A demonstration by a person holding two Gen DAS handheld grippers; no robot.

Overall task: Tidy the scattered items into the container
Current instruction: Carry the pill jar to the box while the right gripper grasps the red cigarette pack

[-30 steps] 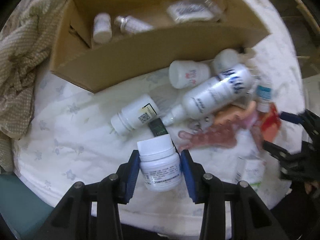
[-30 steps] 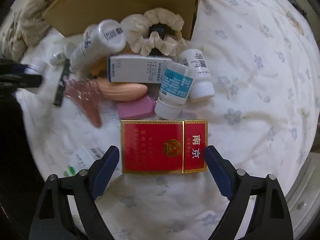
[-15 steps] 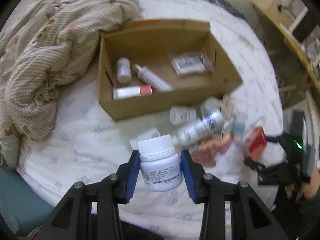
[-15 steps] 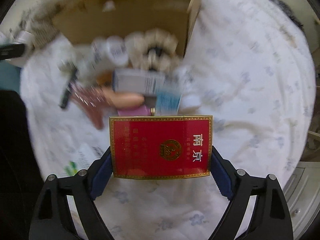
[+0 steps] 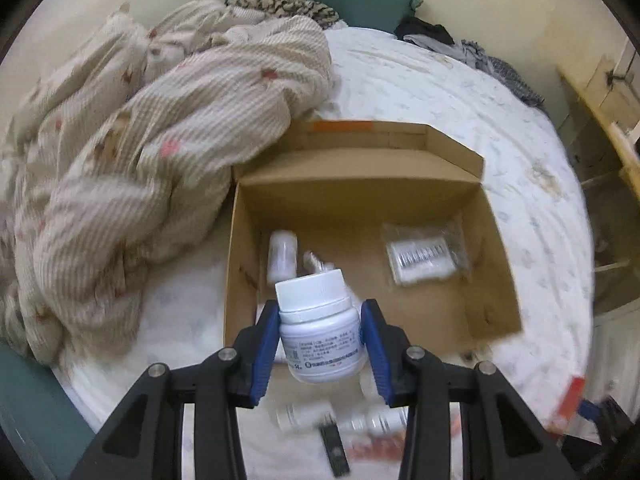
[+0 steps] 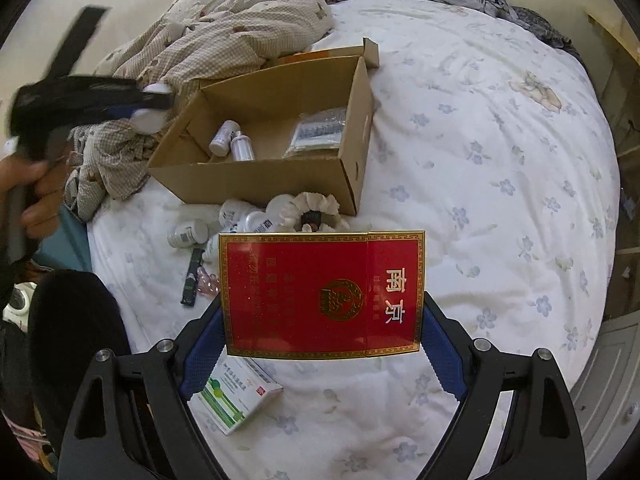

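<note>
We held round white plastic jar (image 5: 322, 330) in left claw (image 5: 320, 344), glossy red flat pack (image 6: 322, 294) in right claw (image 6: 322, 344), above brown cardboard box (image 5: 494, 264).

A floral white bed (image 6: 480, 160) carries a cardboard box (image 6: 256, 180), rumpled blanket (image 6: 240, 40) and scattered bottles (image 6: 188, 234).

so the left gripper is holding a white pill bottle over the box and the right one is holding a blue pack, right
Not quite: the pack in the right gripper is red with gold trim, not blue, as the right wrist view shows. The rest holds: the left gripper is clamped on the white pill bottle above the cardboard box.
</note>
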